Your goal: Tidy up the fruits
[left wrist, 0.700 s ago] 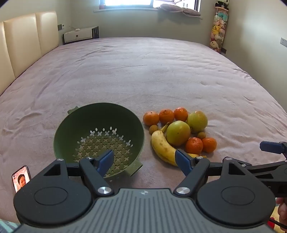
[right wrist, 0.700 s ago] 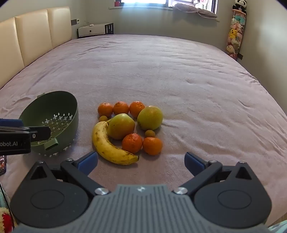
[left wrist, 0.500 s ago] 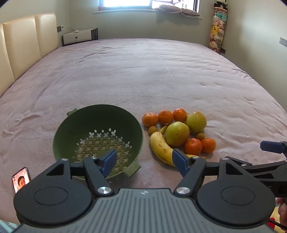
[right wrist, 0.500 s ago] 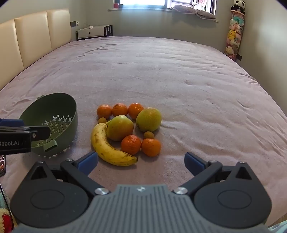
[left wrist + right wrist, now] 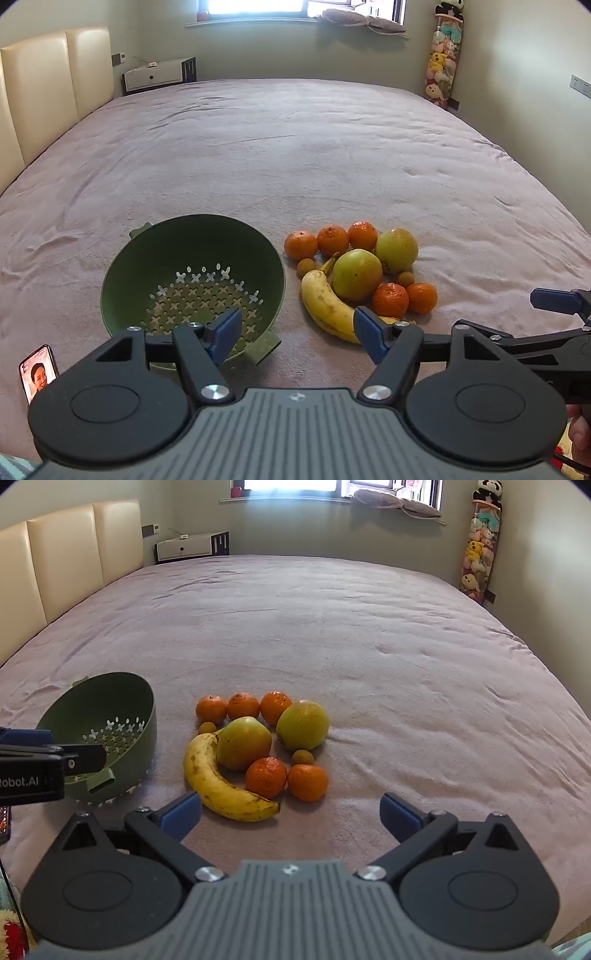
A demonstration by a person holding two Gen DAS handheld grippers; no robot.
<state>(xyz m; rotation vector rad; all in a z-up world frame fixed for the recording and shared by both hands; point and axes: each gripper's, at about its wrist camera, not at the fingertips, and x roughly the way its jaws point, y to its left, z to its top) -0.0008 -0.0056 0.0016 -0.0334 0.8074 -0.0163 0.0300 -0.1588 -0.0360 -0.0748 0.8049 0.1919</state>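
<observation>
Just ahead of the right gripper (image 5: pixel 290 812), whose jaws are standing wide apart and empty, the banana (image 5: pixel 221 779) is lying on the bedspread (image 5: pixel 369 646) beside the other fruit. The left gripper (image 5: pixel 295 330) is gaping too, holding nothing, with the green colander (image 5: pixel 192 273) sitting ahead to its left. The banana is probably soft and easily bruised; a gentle pinch across its middle looks safest.
</observation>
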